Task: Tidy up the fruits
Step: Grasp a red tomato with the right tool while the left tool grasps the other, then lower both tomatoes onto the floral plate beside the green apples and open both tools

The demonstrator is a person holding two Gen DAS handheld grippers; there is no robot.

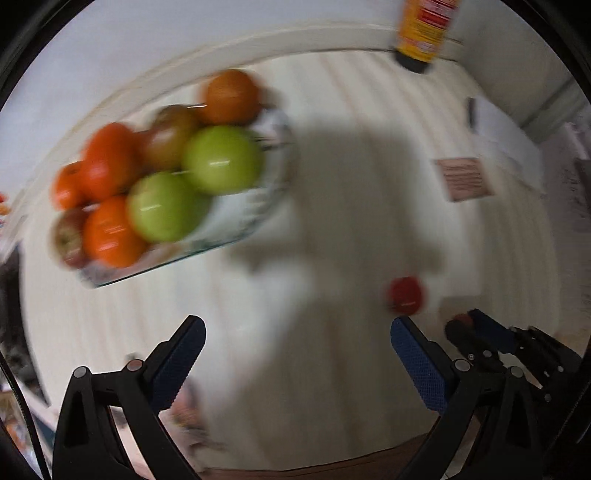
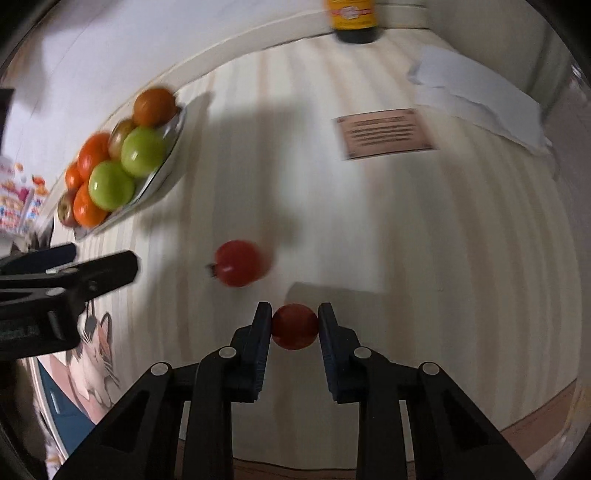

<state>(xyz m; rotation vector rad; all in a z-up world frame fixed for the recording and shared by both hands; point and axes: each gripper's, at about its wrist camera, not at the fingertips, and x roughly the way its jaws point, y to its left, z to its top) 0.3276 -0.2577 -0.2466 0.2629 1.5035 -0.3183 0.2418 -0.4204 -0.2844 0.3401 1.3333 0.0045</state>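
Observation:
A patterned plate (image 1: 258, 206) at the upper left holds two green apples (image 1: 221, 158), several orange fruits (image 1: 110, 232) and reddish apples; it also shows in the right wrist view (image 2: 162, 170). My left gripper (image 1: 297, 332) is open and empty over the bare table. A small red tomato (image 1: 406, 295) lies loose on the table, also seen in the right wrist view (image 2: 240, 263). My right gripper (image 2: 294, 326) is shut on a second small red tomato (image 2: 294, 326), just above the table. The right gripper shows at the left wrist view's lower right (image 1: 480, 328).
A dark bottle with a yellow label (image 2: 354, 18) stands at the table's far edge. A brown card (image 2: 384, 134) and white paper (image 2: 476, 99) lie at the right. A cat picture (image 2: 96, 354) sits at the lower left. The table's front edge (image 2: 332, 469) is near.

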